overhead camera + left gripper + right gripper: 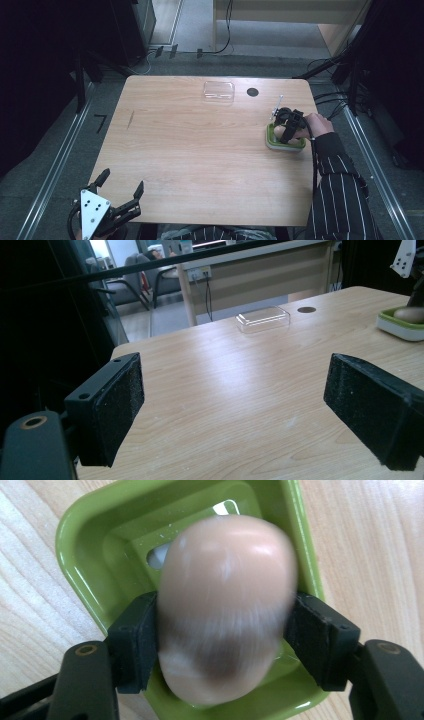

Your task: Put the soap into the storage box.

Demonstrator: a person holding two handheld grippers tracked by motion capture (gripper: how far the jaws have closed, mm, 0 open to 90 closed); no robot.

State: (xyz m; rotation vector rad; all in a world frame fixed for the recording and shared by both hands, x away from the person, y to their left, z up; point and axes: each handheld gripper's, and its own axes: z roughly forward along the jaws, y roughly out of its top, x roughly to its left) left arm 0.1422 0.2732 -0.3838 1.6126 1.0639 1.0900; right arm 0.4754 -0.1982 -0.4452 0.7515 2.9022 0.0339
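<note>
one egg (225, 610), one green tray (95, 540)

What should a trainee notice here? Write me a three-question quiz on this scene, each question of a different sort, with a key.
1. True or false: the right claw is closed on the egg over the green tray.
2. Multiple choice: the clear plastic lid lies (A) inside the green tray, (B) on the table near its far edge, beside a dark round hole, (C) between the left claw's jaws.
3. Fill in: the left claw, at the table's near left corner, is ____ and holds nothing.

Key
1. True: both jaws press the egg's sides.
2. B.
3. Open.
</note>
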